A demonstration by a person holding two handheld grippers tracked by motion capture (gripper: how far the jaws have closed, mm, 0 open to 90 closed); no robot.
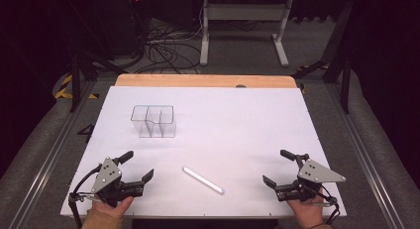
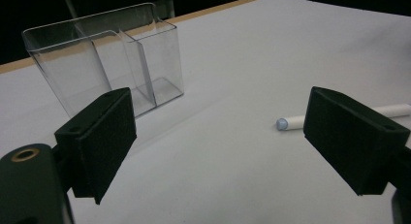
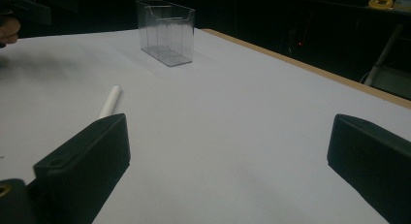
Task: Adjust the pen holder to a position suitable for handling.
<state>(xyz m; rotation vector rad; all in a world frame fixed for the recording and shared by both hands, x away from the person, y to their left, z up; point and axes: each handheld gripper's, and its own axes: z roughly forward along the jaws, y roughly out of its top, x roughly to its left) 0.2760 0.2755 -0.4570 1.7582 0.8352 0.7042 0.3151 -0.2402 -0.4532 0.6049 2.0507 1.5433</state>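
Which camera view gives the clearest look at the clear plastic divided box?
The left gripper view: the clear plastic divided box is near and its dividers show. The high view shows it small; the right gripper view shows it farther off.

The right gripper (image 3: 228, 170) stood with its jaws spread wide and nothing between them. Beyond its left jaw lay a white stick (image 3: 110, 101), well short of the clear box (image 3: 165, 32).

Looks like a lab or test rig: a white-covered table (image 1: 208, 115) is set on metal floor rails (image 1: 47, 154), with tangled cables (image 1: 163, 50) and blacked-out surroundings behind.
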